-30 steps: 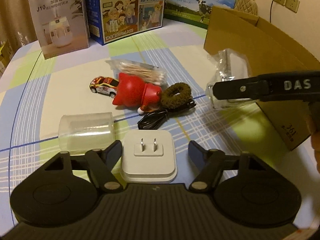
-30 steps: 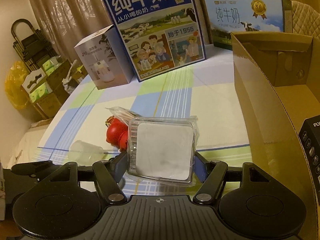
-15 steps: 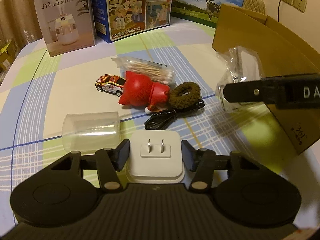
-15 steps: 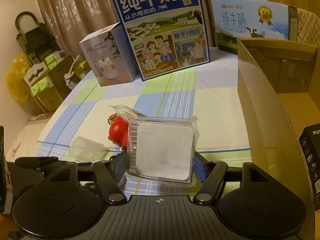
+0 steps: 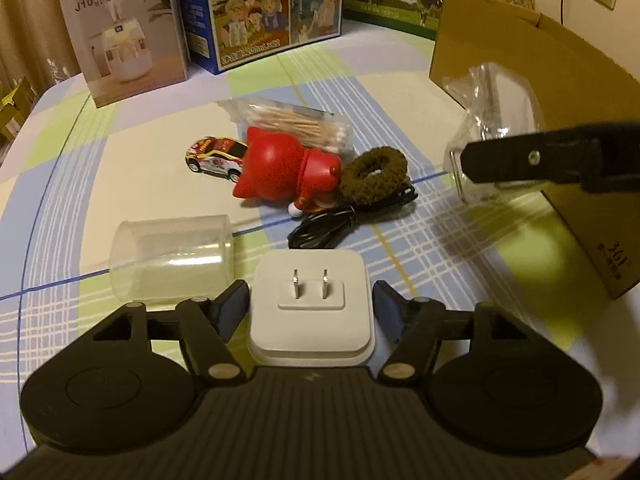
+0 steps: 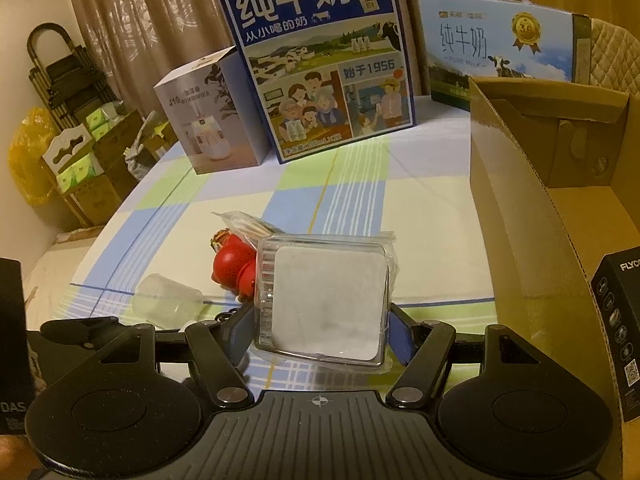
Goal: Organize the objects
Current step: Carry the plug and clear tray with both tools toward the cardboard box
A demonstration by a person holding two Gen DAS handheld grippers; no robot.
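While each grips: left claw (image 5: 311, 307) on white charger (image 5: 311, 307), right claw (image 6: 322, 330) on clear packet (image 6: 323, 300)

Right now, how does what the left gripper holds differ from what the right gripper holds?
The white square plug adapter in the left gripper is bare, with two metal prongs showing; the white square item in a clear plastic case in the right gripper is wrapped, with no prongs visible. The adapter sits low over the checked tablecloth; the cased item is raised beside the open cardboard box. Both are white, square and clamped between the fingers.
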